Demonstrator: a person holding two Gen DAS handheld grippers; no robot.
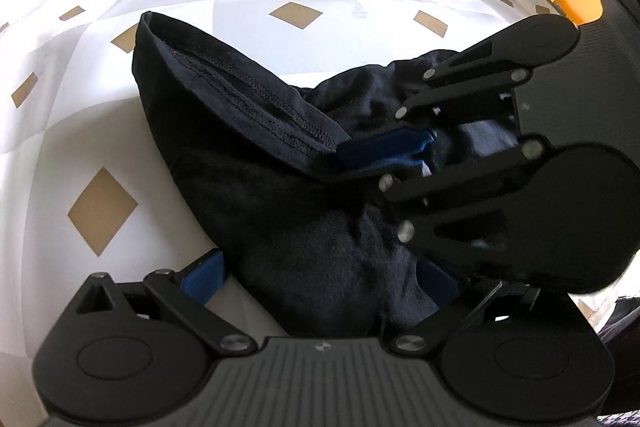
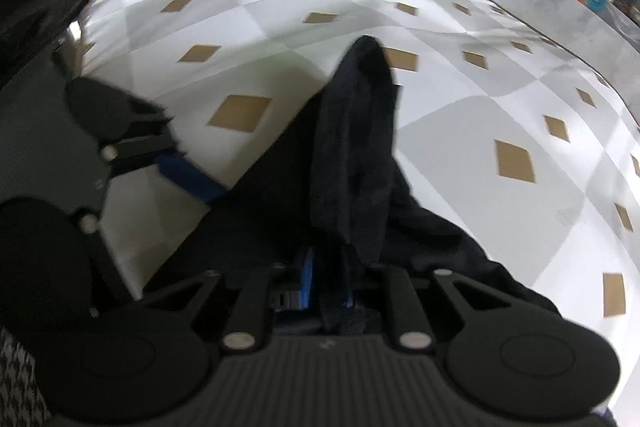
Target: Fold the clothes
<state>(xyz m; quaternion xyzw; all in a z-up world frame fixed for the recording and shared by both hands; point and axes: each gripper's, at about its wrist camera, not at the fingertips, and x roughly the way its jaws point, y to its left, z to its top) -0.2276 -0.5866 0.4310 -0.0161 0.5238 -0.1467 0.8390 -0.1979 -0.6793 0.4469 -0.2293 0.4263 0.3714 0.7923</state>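
- Right wrist view: your right claw [image 2: 326, 287] pinches the dark garment [image 2: 352, 155], mid-fold over the tabletop [image 2: 500, 99].
- Left claw [image 1: 316, 279] stands spread, apparently astride cloth; next, lay the fold flat.

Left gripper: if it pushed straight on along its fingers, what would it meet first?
Probably the dark navy cloth garment bunched between its fingers, then likely the right gripper pinching that cloth; depth is unclear.

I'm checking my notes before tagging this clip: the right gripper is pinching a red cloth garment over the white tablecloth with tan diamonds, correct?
Not quite. The cloth garment is dark navy, nearly black, not red. The right wrist view shows the right gripper shut on a fold of it, over the white tablecloth with tan diamonds; the left wrist view shows the same dark fabric.
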